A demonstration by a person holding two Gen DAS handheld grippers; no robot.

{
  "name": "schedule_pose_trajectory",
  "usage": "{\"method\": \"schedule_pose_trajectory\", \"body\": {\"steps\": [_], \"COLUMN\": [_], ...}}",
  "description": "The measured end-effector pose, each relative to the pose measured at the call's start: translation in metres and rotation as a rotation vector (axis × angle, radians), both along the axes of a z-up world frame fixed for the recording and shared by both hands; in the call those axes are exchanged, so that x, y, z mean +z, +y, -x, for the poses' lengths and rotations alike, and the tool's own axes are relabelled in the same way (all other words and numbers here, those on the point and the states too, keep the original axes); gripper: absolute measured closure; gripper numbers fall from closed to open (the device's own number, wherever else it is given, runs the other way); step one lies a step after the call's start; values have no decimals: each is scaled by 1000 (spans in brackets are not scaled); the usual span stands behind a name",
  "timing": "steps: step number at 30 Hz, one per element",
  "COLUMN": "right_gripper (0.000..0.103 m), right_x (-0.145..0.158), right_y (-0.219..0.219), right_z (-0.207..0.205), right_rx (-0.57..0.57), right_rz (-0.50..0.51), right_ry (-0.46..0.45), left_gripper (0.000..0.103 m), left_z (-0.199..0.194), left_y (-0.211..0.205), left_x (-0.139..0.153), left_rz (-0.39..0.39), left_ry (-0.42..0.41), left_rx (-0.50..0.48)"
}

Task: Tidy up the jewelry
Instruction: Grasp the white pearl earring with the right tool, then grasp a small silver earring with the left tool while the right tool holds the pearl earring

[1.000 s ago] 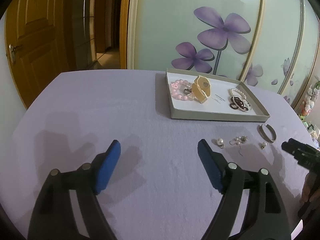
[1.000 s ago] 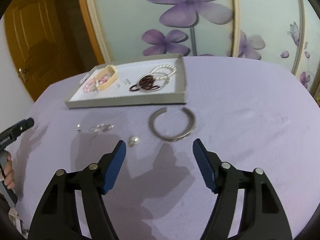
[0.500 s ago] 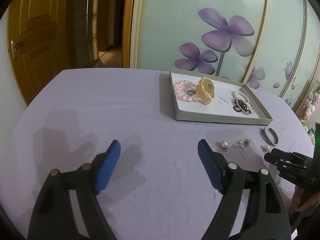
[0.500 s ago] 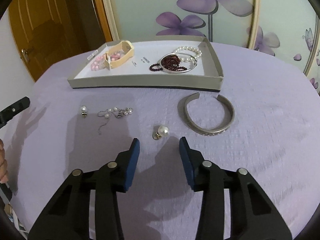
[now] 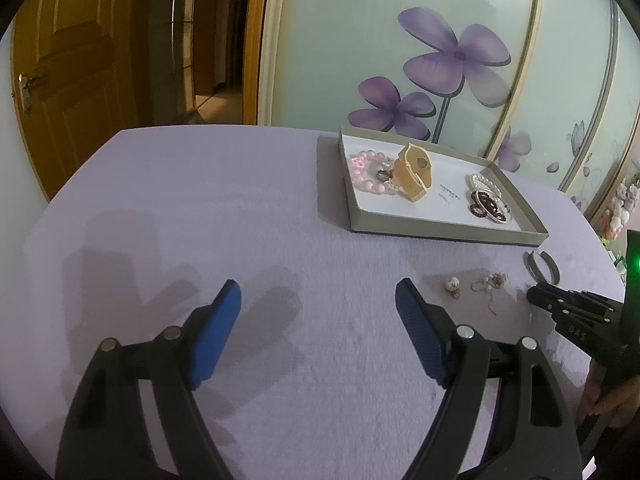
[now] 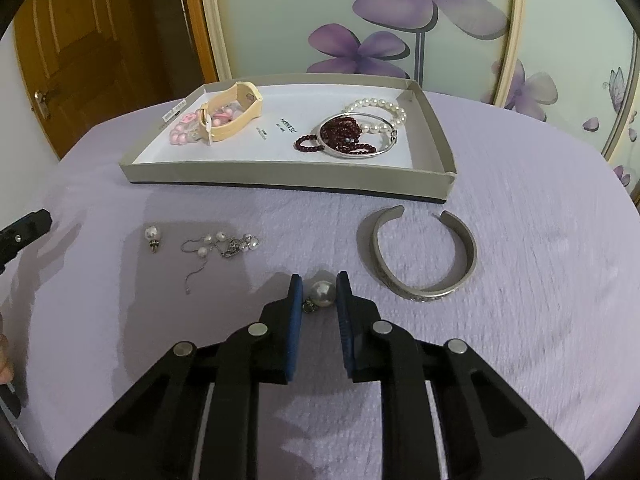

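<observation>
A grey tray [image 6: 288, 170] [image 5: 440, 230] holds a cream watch [image 6: 236, 114], pink beads [image 6: 180, 132], a dark red bead bracelet [image 6: 344, 136] and a pearl bracelet [image 6: 380, 110]. On the lilac cloth lie a silver cuff bangle [image 6: 424, 256] [image 5: 542, 266], a pearl chain earring [image 6: 220, 244] [image 5: 490, 282] and a pearl earring [image 6: 152, 236] [image 5: 453, 285]. My right gripper [image 6: 319, 292] [image 5: 538, 294] has its blue pads close around another pearl earring [image 6: 322, 294], a small gap showing on each side. My left gripper [image 5: 318, 300] is open and empty above bare cloth.
The round table's edge curves close on the left and right. A wooden door [image 5: 60, 80] and a sliding panel with purple flowers [image 5: 440, 60] stand behind the table. A hand [image 5: 608, 400] holds the right gripper at the right edge.
My right gripper has moved forward and down to the near pearl earring and narrowed its jaws around it. My left gripper has stayed open and barely moved.
</observation>
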State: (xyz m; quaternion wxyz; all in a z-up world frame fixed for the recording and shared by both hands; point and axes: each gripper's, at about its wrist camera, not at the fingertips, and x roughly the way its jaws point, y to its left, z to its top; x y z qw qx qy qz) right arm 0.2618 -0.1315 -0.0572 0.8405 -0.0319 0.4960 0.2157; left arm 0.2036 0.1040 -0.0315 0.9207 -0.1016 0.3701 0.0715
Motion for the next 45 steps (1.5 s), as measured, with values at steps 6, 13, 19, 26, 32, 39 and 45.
{"method": "schedule_pose_trajectory", "body": {"steps": [6,13,19,26,32,39,45], "right_gripper": [88,88,88,87,87,87,87], "right_x": [3,9,11,11,10,11,20], "right_y": [-13,-29,-40,-43,-43,-42,-39], "right_z": [4,7,4,5,5,6,7], "right_rx": [-21,-41,-47,-41,-39,-33,-26], "right_rz": [-39,-78,-96,-110,-114,-117,-128], "right_ry": [13,13,18,18,22,20,1], "left_gripper": [23,24,31,56,84,90,90], "left_z": [-7,-24,-43,-65,-72,-70,-65], "left_y": [-16,-54,-88,-98,-105,-103,-98], "left_x": [-4,-13,-20,-31,-34,-33,-31], "left_rz": [7,3,-22,-18,-43,-37,-53], "left_ry": [17,50,73,118,124,123,116], "left_rx": [-43,-112,-143,-114,-107,-112,-105]}}
